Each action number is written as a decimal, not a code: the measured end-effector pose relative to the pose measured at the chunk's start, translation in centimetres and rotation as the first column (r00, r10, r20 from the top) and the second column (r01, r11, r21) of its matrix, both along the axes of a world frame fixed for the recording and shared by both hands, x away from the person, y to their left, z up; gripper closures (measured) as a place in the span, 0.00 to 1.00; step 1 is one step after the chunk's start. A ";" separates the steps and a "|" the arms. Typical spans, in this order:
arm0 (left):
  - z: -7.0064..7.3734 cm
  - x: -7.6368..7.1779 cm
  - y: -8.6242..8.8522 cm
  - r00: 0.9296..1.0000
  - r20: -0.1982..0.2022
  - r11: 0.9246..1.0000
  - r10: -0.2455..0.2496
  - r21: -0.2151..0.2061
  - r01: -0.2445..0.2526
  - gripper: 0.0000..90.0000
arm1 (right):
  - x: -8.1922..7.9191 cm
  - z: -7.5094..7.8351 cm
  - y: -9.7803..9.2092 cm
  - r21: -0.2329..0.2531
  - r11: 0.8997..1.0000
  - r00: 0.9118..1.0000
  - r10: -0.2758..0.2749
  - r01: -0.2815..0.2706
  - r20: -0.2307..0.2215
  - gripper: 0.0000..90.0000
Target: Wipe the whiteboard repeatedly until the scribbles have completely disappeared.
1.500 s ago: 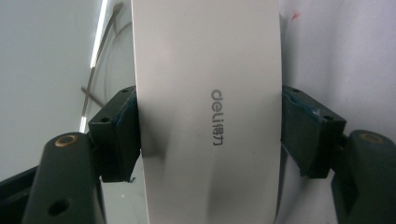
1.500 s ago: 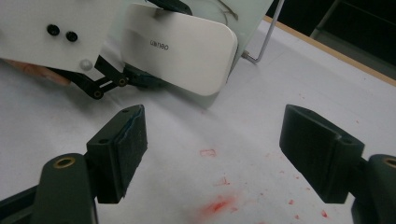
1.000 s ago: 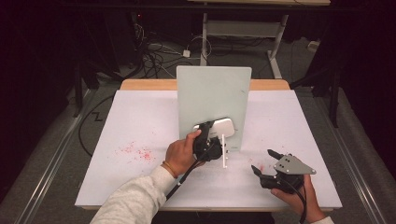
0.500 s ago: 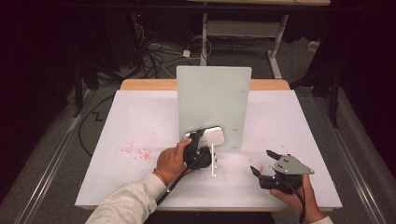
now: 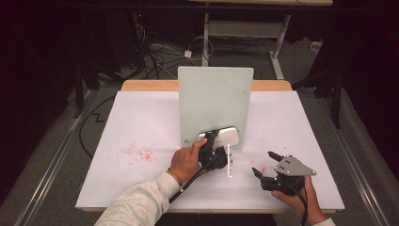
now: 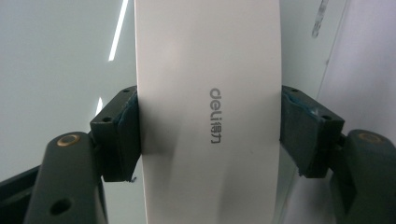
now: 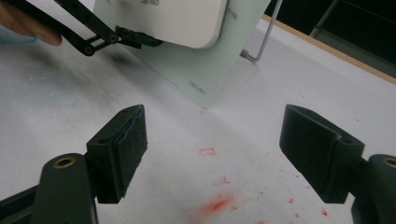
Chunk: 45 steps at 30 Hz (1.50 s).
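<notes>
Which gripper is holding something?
The left gripper, shut on the white eraser at the board. The right gripper is open over the table.

"deli" with small characters is printed in grey on the flat white rounded plastic block (image 6: 208, 112).

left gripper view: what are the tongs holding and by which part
The left tongs are shut on a white eraser block marked "deli", one pad on each long side edge, across its width. The right tongs are open, holding nothing.
</notes>
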State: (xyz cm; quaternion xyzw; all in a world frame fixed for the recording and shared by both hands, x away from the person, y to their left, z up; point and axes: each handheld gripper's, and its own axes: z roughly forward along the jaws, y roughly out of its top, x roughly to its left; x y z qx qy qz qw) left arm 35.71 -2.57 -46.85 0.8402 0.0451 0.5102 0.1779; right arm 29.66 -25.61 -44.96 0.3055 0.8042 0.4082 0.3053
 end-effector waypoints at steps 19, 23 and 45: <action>1.3 0.5 -2.2 1.000 -0.019 1.000 -0.023 -0.003 0.023 0.32 | -0.1 0.2 -0.4 0.004 1.000 1.000 -0.001 0.001 0.009 0.27; 2.3 0.8 -0.8 1.000 -0.021 0.999 0.007 -0.039 -0.008 0.32 | -0.1 0.2 -0.4 0.002 1.000 1.000 -0.003 0.003 0.010 0.27; -2.2 -0.9 9.2 0.999 -0.026 0.989 0.044 0.144 -0.040 0.32 | -0.1 0.0 0.0 -0.007 1.000 1.000 0.006 -0.006 0.003 0.27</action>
